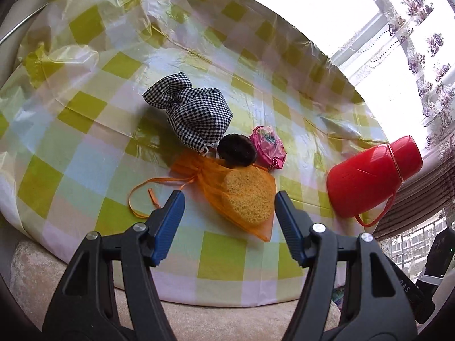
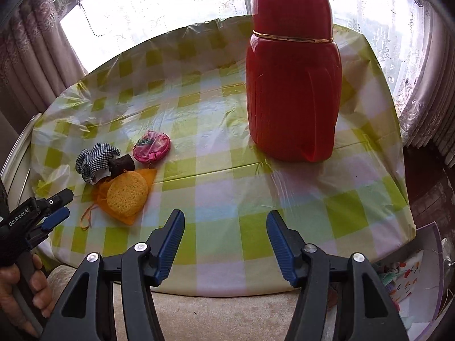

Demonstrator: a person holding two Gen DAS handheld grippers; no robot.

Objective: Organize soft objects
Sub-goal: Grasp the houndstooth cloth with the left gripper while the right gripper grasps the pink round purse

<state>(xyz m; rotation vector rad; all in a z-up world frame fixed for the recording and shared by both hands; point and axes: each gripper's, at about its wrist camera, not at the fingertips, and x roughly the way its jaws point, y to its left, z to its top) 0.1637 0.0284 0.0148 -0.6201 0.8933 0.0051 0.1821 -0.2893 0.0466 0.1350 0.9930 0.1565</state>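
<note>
While open, left gripper (image 1: 229, 203) nears orange pouch (image 1: 244, 196).

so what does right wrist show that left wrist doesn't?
Only right wrist: the left tool from outside, the hand holding it, the right tool with nothing between its fingers, and a printed bag beside the table.
Only left wrist: the left tool's open gap, framing the orange mesh bag.
Both: checked pouch, dark puff, pink purse, red flask, checked tablecloth.
</note>
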